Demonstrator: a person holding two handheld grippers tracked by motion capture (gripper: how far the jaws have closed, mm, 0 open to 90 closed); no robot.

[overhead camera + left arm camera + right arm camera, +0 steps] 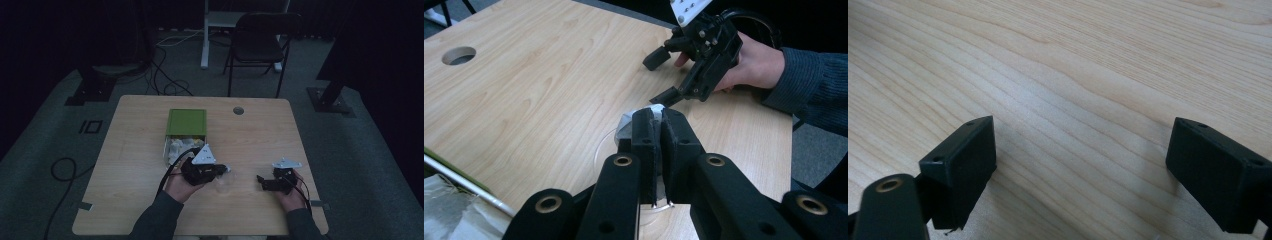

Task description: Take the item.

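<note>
left gripper (657,116) clamps crinkled white packet (626,125), maybe foil | right gripper (1080,170) spread above woodgrain table (1088,60)

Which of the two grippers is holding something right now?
The left gripper: its jaws are pinched shut on a small white wrapped piece over a clear cup. The right gripper has its jaws wide apart over bare table.
</note>
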